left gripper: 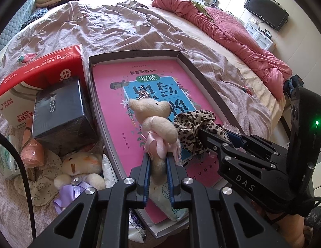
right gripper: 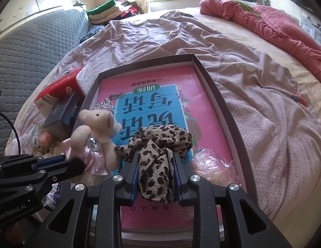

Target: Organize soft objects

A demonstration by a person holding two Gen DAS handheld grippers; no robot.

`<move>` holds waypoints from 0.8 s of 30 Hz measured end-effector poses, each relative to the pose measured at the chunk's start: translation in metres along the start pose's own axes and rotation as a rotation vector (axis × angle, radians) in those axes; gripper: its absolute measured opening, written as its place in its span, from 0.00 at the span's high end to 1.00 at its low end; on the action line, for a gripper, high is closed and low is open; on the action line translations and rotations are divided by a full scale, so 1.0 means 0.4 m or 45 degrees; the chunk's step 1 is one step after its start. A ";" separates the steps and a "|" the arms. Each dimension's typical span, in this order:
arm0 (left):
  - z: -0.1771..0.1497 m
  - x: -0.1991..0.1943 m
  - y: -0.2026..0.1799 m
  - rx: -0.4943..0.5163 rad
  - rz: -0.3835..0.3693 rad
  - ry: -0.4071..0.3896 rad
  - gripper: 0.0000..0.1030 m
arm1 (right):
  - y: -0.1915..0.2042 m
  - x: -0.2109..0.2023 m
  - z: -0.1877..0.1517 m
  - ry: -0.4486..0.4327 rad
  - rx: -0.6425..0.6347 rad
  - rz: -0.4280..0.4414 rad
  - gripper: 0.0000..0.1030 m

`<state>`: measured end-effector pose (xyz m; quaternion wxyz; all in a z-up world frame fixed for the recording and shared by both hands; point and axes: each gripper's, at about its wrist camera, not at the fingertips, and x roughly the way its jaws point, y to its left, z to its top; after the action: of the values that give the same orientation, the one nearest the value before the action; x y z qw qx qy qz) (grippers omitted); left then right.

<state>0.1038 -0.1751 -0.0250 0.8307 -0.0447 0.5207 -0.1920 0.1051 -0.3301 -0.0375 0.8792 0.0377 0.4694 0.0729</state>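
A shallow grey tray (left gripper: 135, 53) lies on the bed with a pink book (left gripper: 110, 103) inside. My left gripper (left gripper: 158, 157) is shut on the lower body of a small beige teddy bear (left gripper: 152, 111) in a pink dress, held upright over the tray's near left part. In the right wrist view the bear (right gripper: 98, 124) wears a tiara, and the left gripper (right gripper: 77, 163) comes in from the left. My right gripper (right gripper: 155, 155) has a leopard-print scrunchie (right gripper: 160, 136) bunched between its pads, resting on the book. The scrunchie (left gripper: 191, 122) sits just right of the bear, at the right gripper (left gripper: 203, 134).
Left of the tray stand a red tissue box (left gripper: 36, 70) and a dark box (left gripper: 61, 111), with a cream plush toy with a purple bow (left gripper: 79, 165) below them. A crumpled plastic bag (right gripper: 214, 165) lies in the tray's near right. A pink quilt (left gripper: 232, 31) is heaped at the far right.
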 end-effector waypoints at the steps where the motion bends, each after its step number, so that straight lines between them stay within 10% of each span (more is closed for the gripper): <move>1: 0.000 0.001 0.000 0.000 -0.002 0.004 0.86 | -0.001 -0.001 0.000 -0.002 0.002 0.001 0.66; 24: -0.001 -0.008 0.004 -0.022 0.002 0.027 0.68 | -0.012 -0.048 0.007 -0.121 0.028 0.004 0.53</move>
<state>0.1025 -0.1725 -0.0227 0.8249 -0.0493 0.5310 -0.1872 0.0973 -0.3379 -0.0207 0.8998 0.0515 0.4280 0.0671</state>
